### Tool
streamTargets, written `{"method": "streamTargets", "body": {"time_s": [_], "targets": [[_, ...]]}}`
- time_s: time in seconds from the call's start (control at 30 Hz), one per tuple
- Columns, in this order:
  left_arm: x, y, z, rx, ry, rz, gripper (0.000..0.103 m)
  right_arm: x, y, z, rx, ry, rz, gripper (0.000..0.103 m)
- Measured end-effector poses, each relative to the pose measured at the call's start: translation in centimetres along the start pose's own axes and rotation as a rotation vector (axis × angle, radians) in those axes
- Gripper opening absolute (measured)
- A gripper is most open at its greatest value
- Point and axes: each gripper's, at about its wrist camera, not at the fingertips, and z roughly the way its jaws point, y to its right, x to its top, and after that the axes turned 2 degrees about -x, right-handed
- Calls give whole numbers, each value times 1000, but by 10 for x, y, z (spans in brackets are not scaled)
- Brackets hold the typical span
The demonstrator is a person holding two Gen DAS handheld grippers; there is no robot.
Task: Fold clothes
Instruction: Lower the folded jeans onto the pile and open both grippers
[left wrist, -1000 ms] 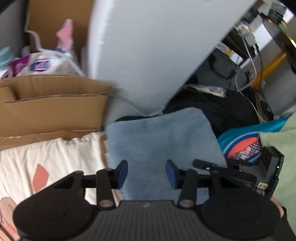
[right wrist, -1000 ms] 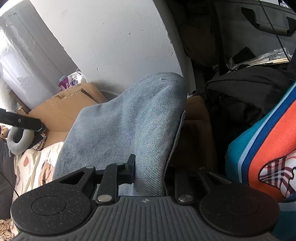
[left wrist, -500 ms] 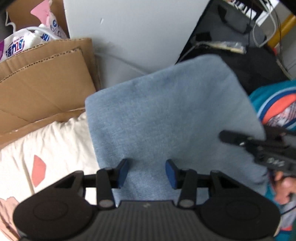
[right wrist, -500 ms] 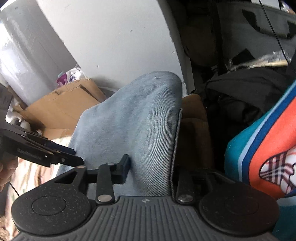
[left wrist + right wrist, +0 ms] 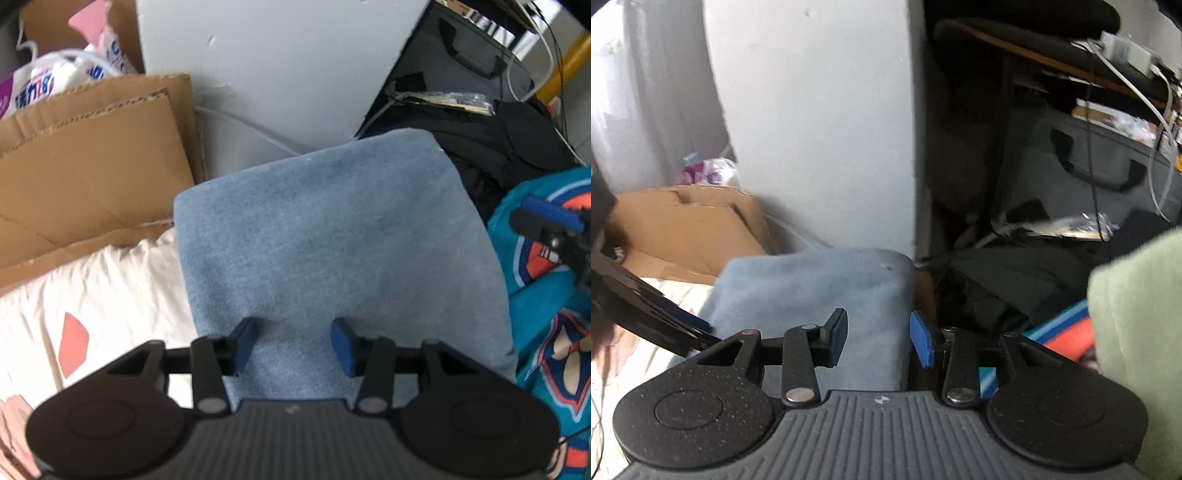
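A folded light-blue denim garment (image 5: 332, 240) lies flat on the bedding, its far edge near the white wall. It also shows in the right wrist view (image 5: 820, 291). My left gripper (image 5: 291, 345) is open and empty, just above the garment's near edge. My right gripper (image 5: 878, 339) is open and empty, over the garment's right edge. The right gripper's fingertip shows in the left wrist view (image 5: 546, 218) at the far right, off the denim. The left gripper shows at the left of the right wrist view (image 5: 657, 321).
A cream sheet with pink patches (image 5: 92, 302) lies left of the denim. Brown cardboard (image 5: 88, 177) stands behind it. A teal and orange printed garment (image 5: 546, 295) lies right. A pale green cloth (image 5: 1137, 332) is at the right. Dark bags (image 5: 1015, 284) and cables sit behind.
The right gripper let go of the denim's right edge, opened and drew back. The denim now lies flat. The left gripper moved forward over it, staying open.
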Motion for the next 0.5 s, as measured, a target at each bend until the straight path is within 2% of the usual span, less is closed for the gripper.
{"method": "streamTargets", "body": {"time_s": [0.13,0.3,0.4,0.5], "targets": [[0,-4,2,-10,7,-8,49,-2,-14,17,56,-49,-53,44],[-3,-7,3,-20,22,-15,50,-17,-17,56,49,-127,-75,43],[-7,-5,3,-18,33,-2,50,-18,-14,69,41,-144,-64,37],[-5,1,-1,2,35,30,48,-13,-11,76,31,-145,-58,37]]}}
